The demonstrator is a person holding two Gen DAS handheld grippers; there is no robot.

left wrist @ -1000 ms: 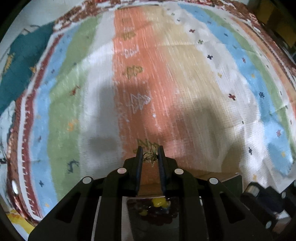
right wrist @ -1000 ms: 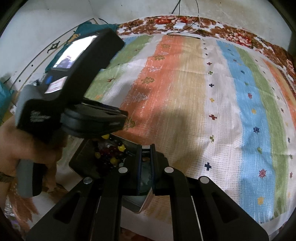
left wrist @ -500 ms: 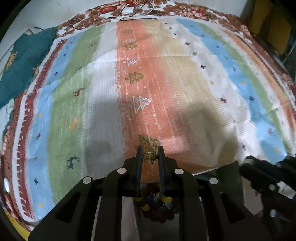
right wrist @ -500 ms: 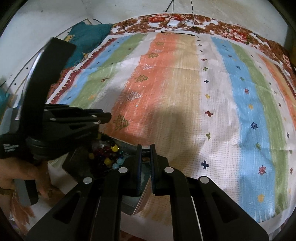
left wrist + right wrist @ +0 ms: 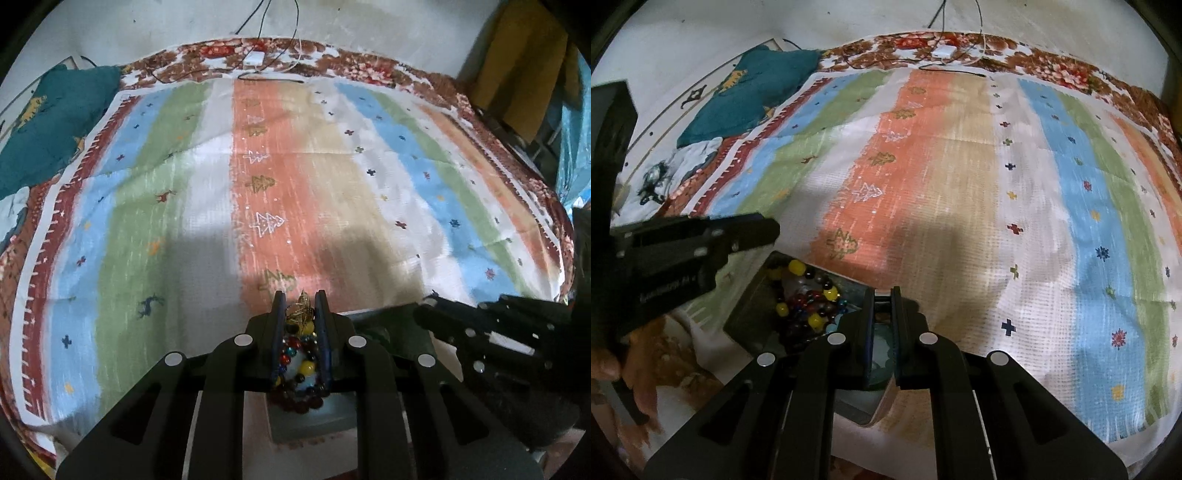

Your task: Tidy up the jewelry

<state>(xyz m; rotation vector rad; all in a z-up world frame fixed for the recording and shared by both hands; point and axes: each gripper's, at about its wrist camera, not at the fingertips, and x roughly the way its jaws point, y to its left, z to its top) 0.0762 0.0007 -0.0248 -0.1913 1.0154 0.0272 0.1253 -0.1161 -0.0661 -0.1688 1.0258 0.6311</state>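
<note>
My left gripper (image 5: 299, 302) is shut on a small gold filigree jewelry piece (image 5: 300, 308) and holds it above a dark open jewelry box (image 5: 314, 417) filled with colored beads (image 5: 299, 365). In the right wrist view the box (image 5: 750, 314) sits at the near edge of the striped cloth, with the beads (image 5: 805, 302) in its left part. My right gripper (image 5: 882, 295) is shut on the box's right edge. The left gripper (image 5: 753, 236) shows there at the left, over the box.
A striped cloth (image 5: 295, 184) with small motifs covers the bed. A teal cushion (image 5: 51, 122) lies at the far left. A white charger with cables (image 5: 255, 59) lies at the far edge. A wall stands behind.
My left gripper has pulled back and lowered with the gold piece, so the bead box now shows between its fingers. My right gripper has kept its hold on the box edge.
</note>
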